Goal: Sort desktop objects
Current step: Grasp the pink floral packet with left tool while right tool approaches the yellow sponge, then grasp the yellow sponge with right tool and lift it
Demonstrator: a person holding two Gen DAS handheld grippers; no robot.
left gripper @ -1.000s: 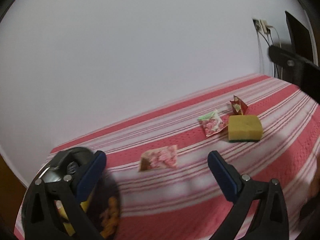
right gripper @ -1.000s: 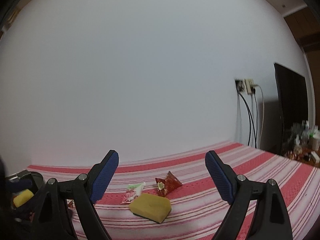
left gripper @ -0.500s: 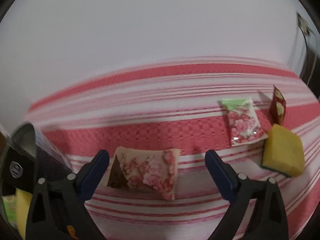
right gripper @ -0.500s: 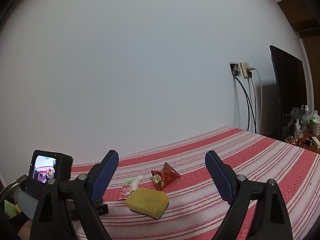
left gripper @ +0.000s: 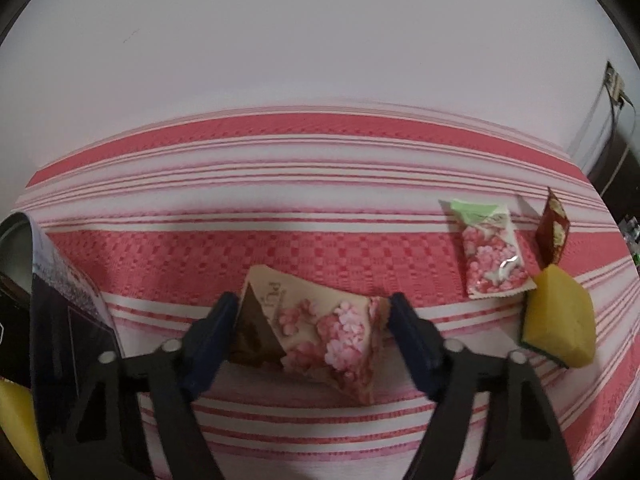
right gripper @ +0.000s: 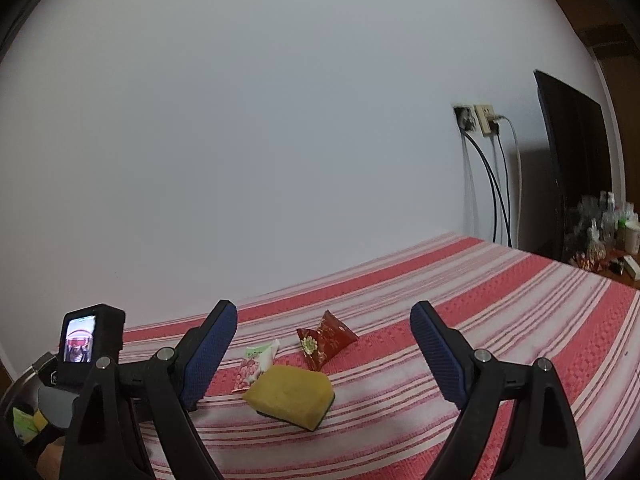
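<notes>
In the left wrist view my left gripper point(left gripper: 310, 320) sits low over a pink flowered snack packet point(left gripper: 320, 332) lying on the red striped cloth; its blue fingers point(left gripper: 216, 328) stand at both ends of the packet, touching or nearly touching it. A green-and-pink packet point(left gripper: 490, 256), a dark red packet point(left gripper: 554, 232) and a yellow sponge point(left gripper: 560, 320) lie to the right. In the right wrist view my right gripper point(right gripper: 322, 344) is open and empty, held above the sponge point(right gripper: 292, 396), the green-and-pink packet point(right gripper: 256, 364) and the red packet point(right gripper: 324, 338).
A dark round container point(left gripper: 16, 264) holding yellow items stands at the table's left end; it also shows in the right wrist view point(right gripper: 24, 408). The left gripper's camera screen point(right gripper: 78, 344) shows at the left. Wall sockets with cables point(right gripper: 480, 120) and a dark monitor point(right gripper: 576, 160) are at the right.
My left gripper has swung away from the container, dropped toward the flowered packet, and narrowed its fingers to the packet's ends. The right gripper has stayed open, drifting only slightly.
</notes>
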